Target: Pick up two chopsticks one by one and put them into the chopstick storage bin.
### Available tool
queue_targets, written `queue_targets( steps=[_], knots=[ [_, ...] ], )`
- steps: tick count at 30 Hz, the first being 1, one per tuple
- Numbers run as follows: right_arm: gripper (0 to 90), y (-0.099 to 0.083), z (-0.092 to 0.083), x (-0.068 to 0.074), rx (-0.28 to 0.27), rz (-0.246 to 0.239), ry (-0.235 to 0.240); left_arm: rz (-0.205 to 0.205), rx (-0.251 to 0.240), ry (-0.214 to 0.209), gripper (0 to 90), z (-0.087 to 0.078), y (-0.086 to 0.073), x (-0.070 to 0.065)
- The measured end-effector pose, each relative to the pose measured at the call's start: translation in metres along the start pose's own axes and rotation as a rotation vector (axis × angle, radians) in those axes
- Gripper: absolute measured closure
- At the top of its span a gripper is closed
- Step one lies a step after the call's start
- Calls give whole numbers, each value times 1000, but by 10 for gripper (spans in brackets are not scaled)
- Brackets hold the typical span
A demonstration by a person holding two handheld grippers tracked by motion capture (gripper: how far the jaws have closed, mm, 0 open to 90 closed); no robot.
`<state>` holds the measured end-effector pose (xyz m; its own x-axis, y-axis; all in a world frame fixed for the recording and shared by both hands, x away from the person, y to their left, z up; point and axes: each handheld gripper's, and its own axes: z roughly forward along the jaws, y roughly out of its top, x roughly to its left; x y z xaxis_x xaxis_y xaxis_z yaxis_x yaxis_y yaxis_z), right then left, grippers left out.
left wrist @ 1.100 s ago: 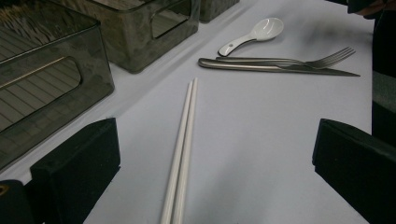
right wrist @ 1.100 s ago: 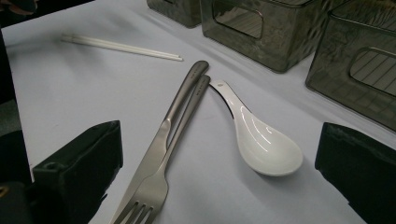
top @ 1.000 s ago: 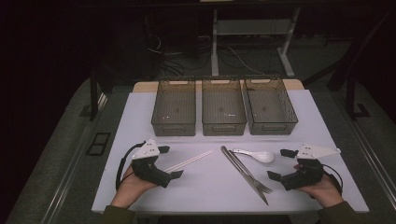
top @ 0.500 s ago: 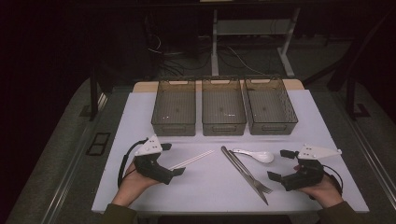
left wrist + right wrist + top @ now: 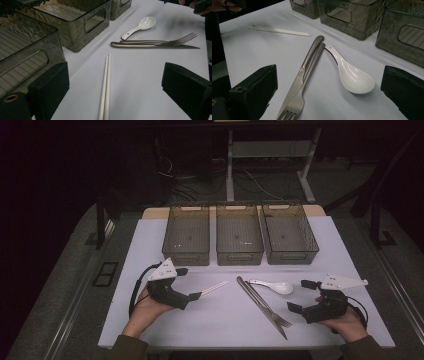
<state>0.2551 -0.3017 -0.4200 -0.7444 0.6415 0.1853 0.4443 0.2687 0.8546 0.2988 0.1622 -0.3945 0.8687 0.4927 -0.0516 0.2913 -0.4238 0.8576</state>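
While its fingers close wide around the white chopsticks (image 5: pixel 105 87), the left gripper (image 5: pixel 187 284) lies level

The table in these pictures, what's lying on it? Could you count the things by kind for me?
Grey see-through bins: 3
White chopsticks: 2, lying as a pair
Metal knife: 1
Metal fork: 1
White spoon: 1
Total: 8 things, not counting the two hand-held grippers, left and right.
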Motion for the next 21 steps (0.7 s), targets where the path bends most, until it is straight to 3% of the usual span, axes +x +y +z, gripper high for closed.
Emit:
queue_targets(
  steps=[21],
  knots=[
    [10, -1, -2, -3, -9, 19, -9, -26, -5, -4, 263, 26, 12, 17]
  ],
)
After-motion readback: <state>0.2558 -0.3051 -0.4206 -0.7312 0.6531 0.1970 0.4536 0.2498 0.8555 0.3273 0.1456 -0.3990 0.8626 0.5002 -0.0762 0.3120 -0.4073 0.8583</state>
